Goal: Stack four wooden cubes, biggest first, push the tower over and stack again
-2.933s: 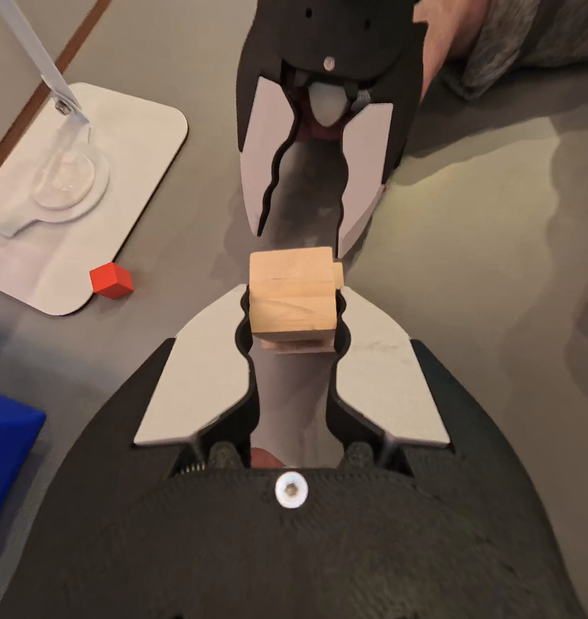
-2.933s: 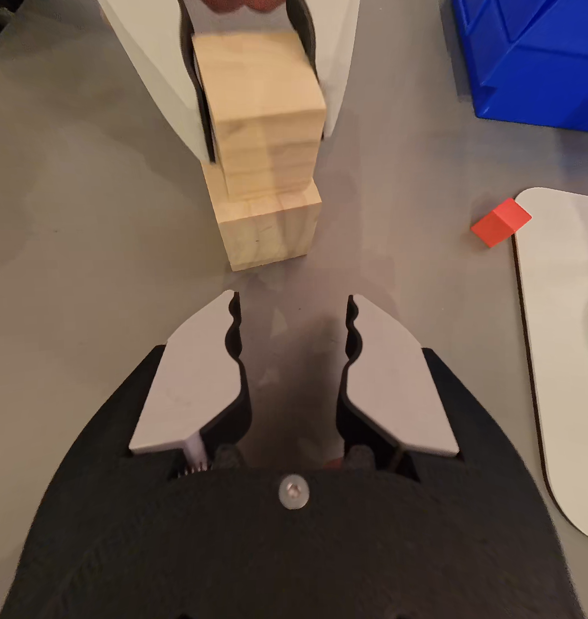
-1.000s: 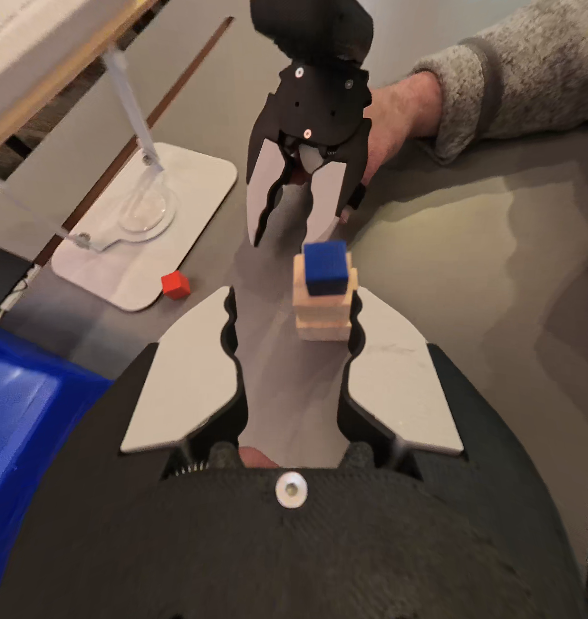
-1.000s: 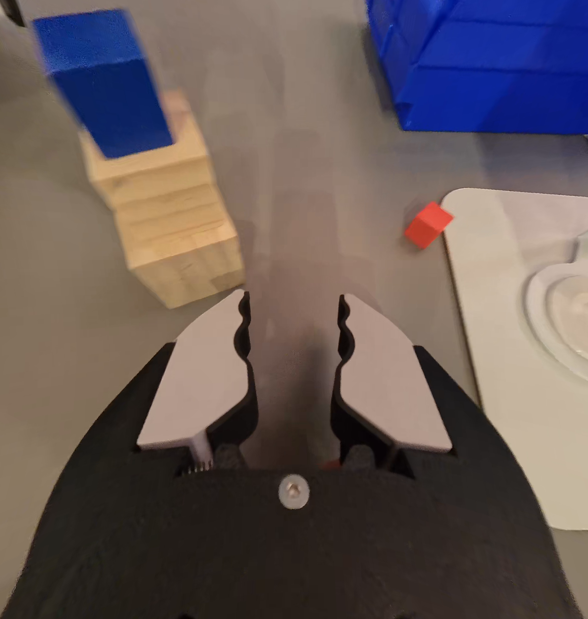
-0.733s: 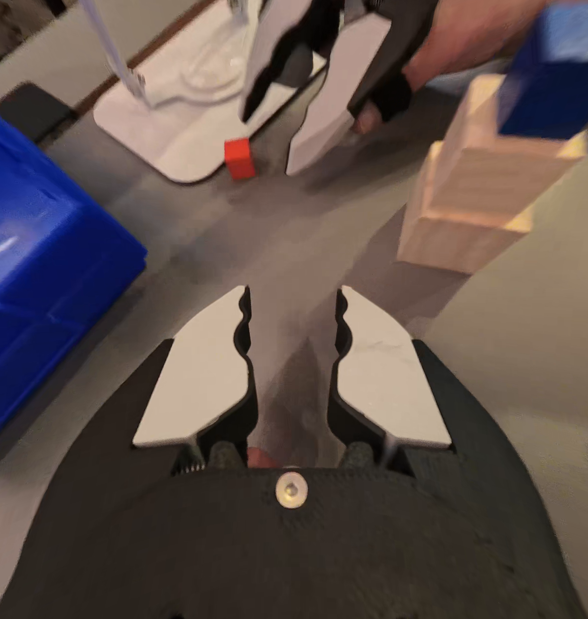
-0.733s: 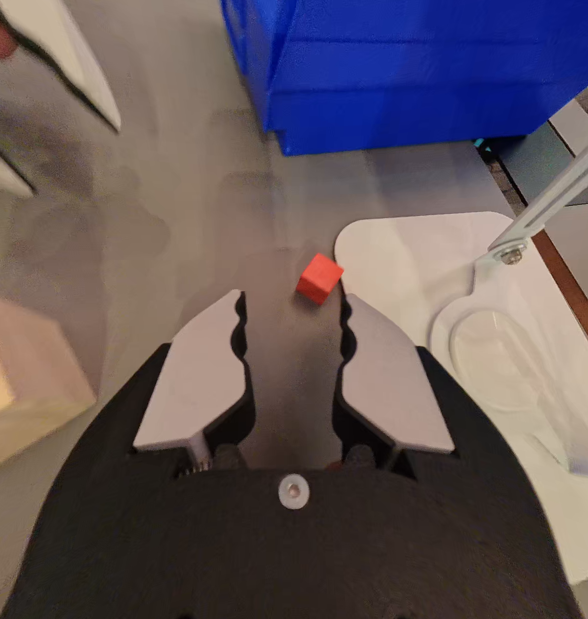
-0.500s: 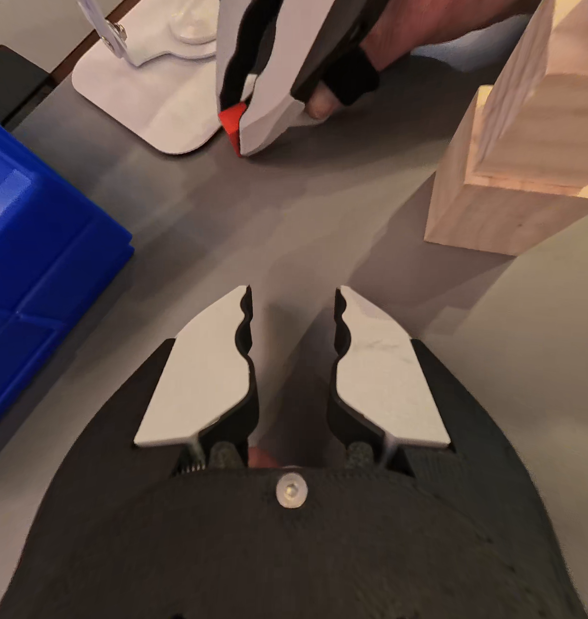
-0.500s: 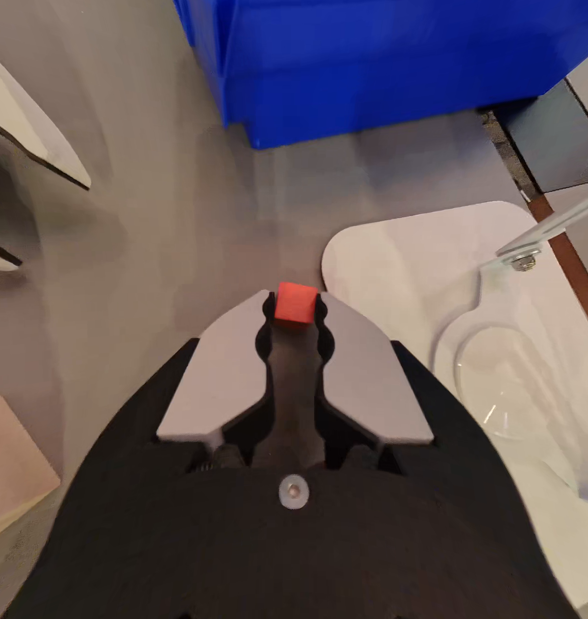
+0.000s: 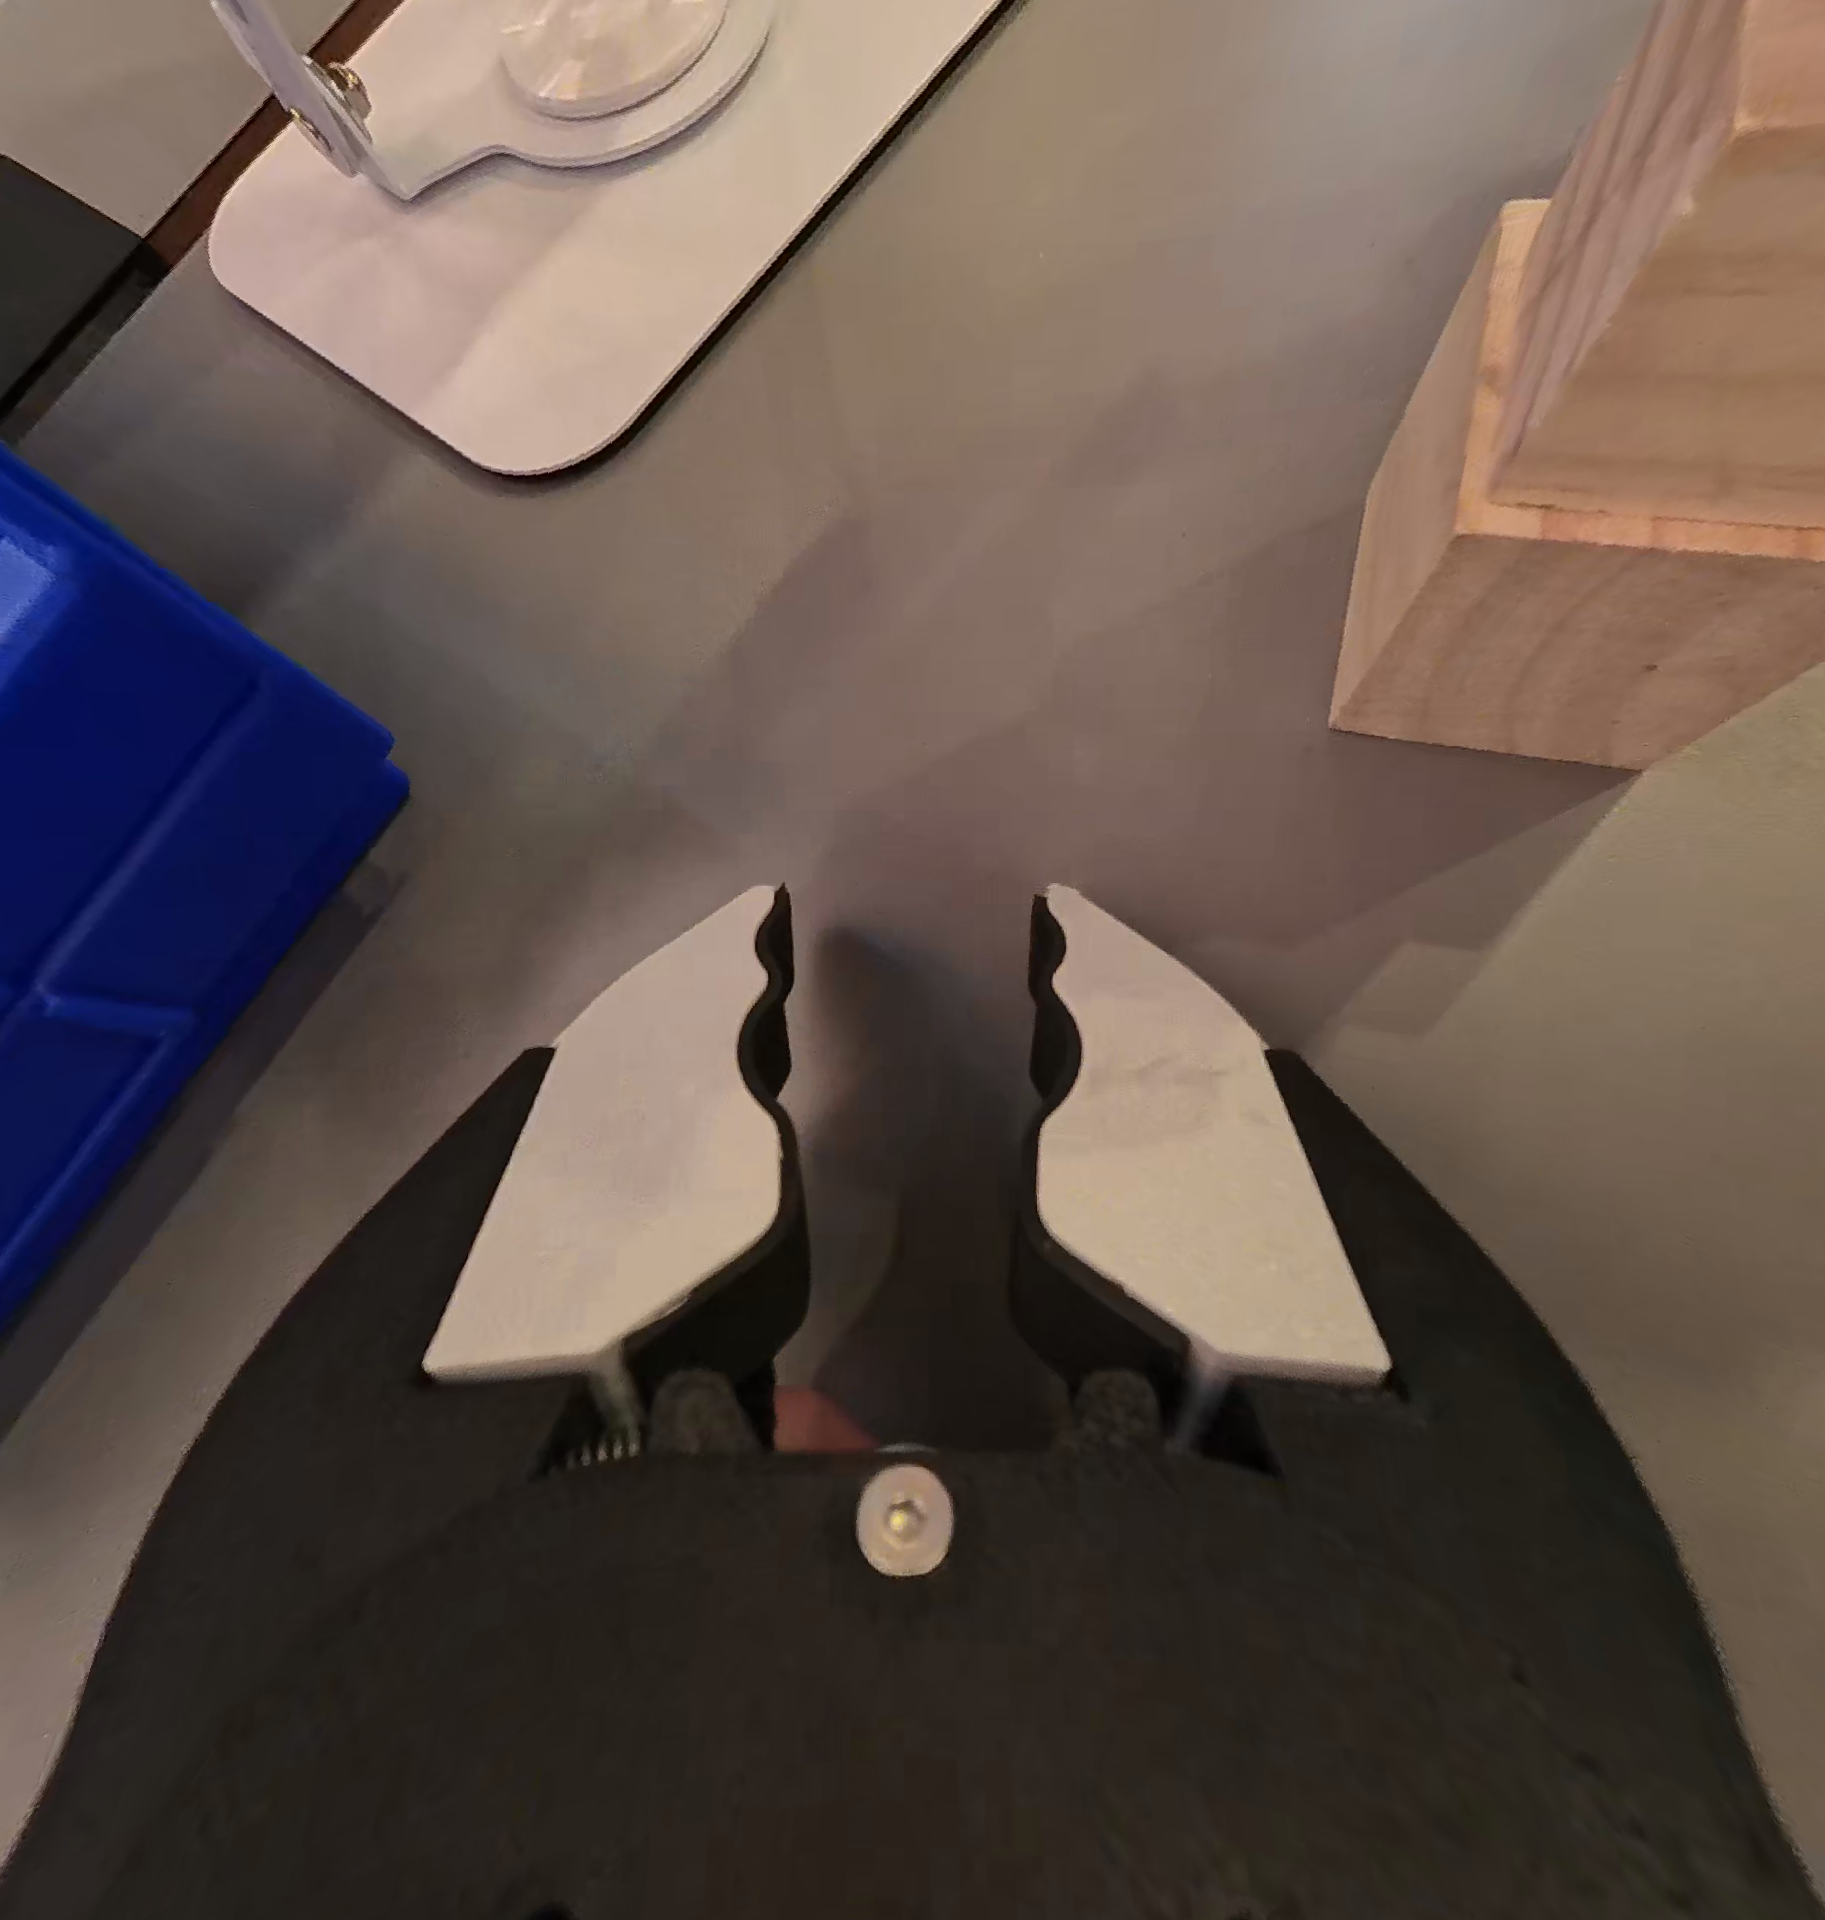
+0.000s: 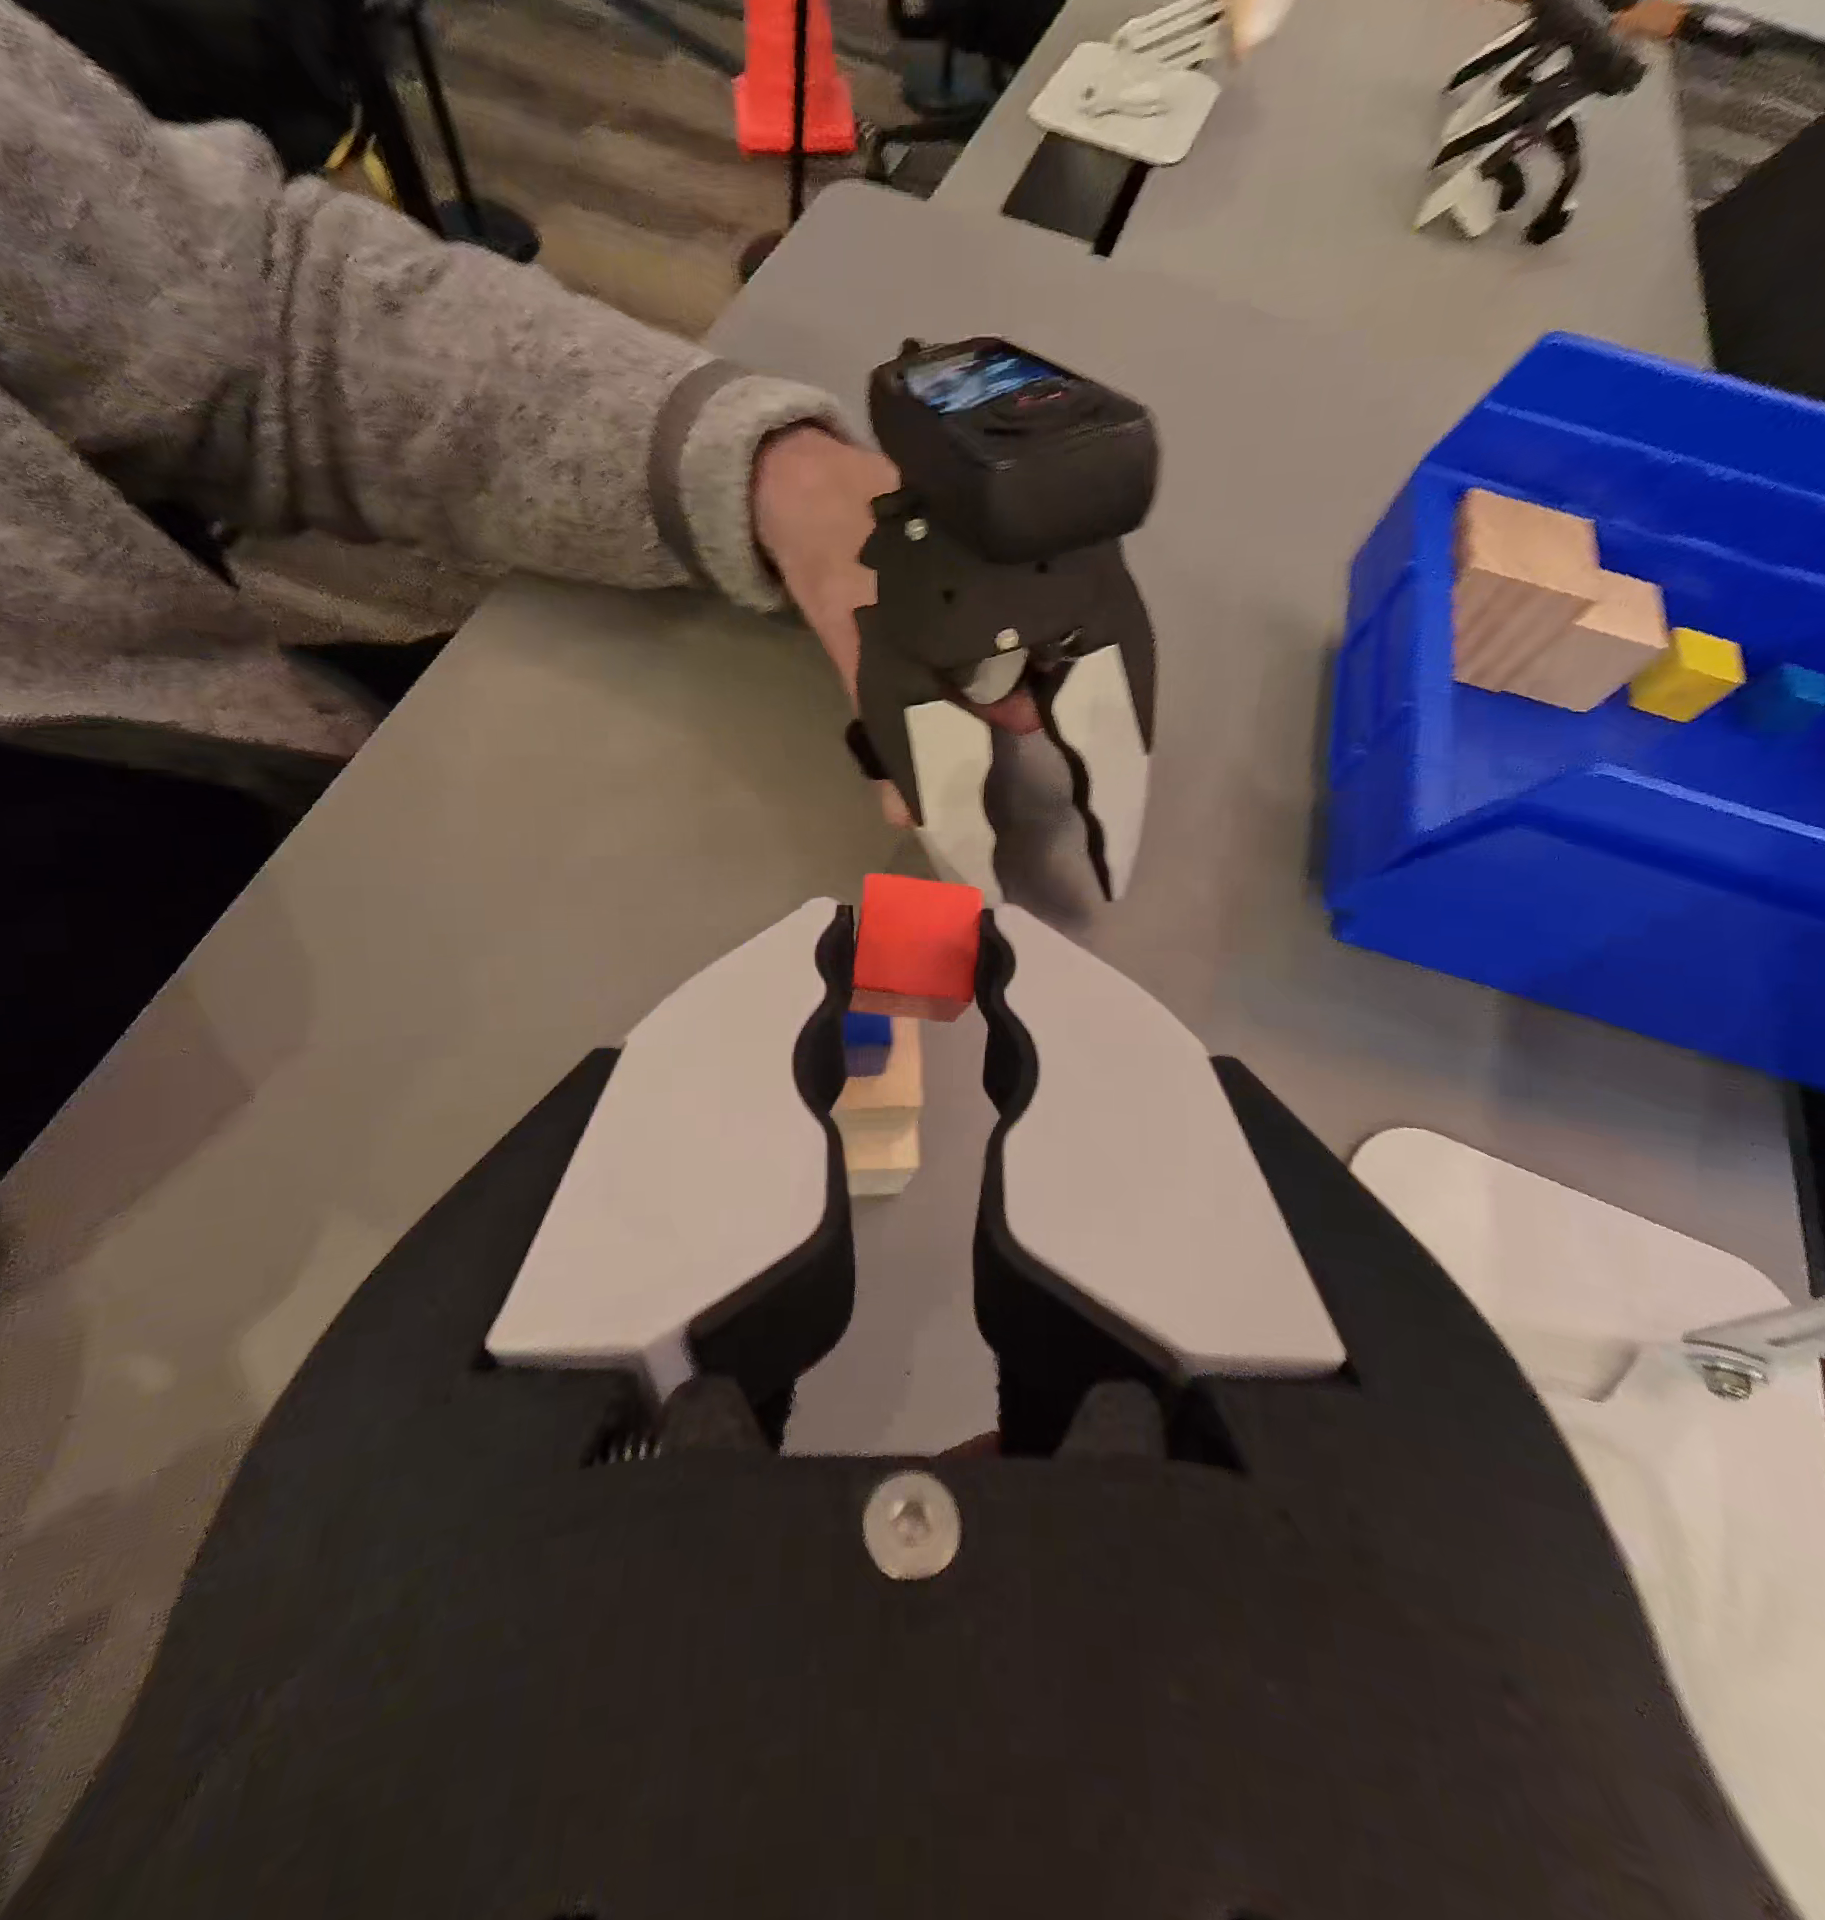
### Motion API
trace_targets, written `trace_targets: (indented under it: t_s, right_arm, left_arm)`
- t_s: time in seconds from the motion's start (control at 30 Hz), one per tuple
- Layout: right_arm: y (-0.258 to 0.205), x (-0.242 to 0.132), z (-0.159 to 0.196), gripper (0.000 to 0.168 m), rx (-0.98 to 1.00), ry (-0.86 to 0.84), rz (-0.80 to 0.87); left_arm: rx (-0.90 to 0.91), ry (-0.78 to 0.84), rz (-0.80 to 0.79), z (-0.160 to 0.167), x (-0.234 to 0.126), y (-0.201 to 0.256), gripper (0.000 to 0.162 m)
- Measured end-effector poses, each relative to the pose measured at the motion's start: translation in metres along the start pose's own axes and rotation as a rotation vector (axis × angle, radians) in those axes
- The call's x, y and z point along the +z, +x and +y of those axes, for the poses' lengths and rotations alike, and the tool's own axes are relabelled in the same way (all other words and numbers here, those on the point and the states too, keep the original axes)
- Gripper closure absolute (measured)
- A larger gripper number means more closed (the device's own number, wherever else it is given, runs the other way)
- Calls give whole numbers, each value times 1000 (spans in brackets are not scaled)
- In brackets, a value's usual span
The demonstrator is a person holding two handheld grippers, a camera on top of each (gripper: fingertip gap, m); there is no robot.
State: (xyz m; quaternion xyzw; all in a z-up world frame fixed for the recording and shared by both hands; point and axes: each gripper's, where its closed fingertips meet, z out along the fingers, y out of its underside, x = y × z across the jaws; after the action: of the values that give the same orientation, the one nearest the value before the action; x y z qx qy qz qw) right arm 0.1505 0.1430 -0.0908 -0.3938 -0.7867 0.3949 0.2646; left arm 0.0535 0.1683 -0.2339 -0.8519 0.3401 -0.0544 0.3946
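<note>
My right gripper (image 10: 910, 920) is shut on a small red cube (image 10: 913, 951) and holds it high above the tower. The tower (image 10: 880, 1127) stands below on the grey table: two plain wooden cubes with a blue cube (image 10: 866, 1039) on top. In the left wrist view the tower's two wooden cubes (image 9: 1635, 520) fill the upper right, close by. My left gripper (image 9: 908, 914) is open and empty, low over the table to the left of the tower. It also shows in the right wrist view (image 10: 1022, 862), held in a hand beyond the tower.
A blue bin (image 10: 1614, 790) with several spare cubes stands at the right; its corner shows in the left wrist view (image 9: 129, 790). A white plate with a clear stand (image 9: 575, 229) lies behind the left gripper, also seen in the right wrist view (image 10: 1656, 1455). A grey sleeve (image 10: 316, 436) reaches in. The left gripper's tips are roughly 15 centimeters from the right gripper's.
My right gripper has lifted the red cube off the table by the white plate and carried it up over the tower. My left gripper has stayed low beside the tower, still open.
</note>
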Motion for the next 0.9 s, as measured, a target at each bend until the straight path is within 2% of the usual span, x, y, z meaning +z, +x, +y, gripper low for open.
trace_targets:
  t_s: [0.2, 0.33, 0.4, 0.6, 0.67, 0.73, 0.8, 0.83, 0.9]
  right_arm:
    - [-12, 16, 18, 146, 17, -106, -59]
    - [-12, 20, 20, 144, 35, -113, -69]
    - [-11, 19, 20, 131, 26, -124, -48]
    - [-8, -1, 7, 120, 12, -72, 6]
    - [-9, -12, 10, 129, 6, -57, 40]
    - [-8, -22, 18, 163, 23, -33, 81]
    - [-7, -32, 30, 168, 58, -12, 136]
    - [-7, -36, 36, 168, 70, -9, 166]
    - [-10, -43, 46, 168, 107, 22, 216]
  left_arm:
    - [-6, -2, 0, 0, 0, -1, 117]
    - [-5, -2, 3, 0, 0, 0, 117]
    - [-7, -3, 7, 0, 0, 0, 117]
    - [-6, -3, 8, 1, 0, 0, 118]
    - [-1, -1, 4, 1, 0, 0, 122]
    - [9, -1, -1, 1, 0, 0, 135]
    - [30, -1, -4, 1, 0, 2, 157]
    - [42, -2, -13, 1, 0, 2, 162]
    - [59, -6, -32, 2, 0, 1, 162]
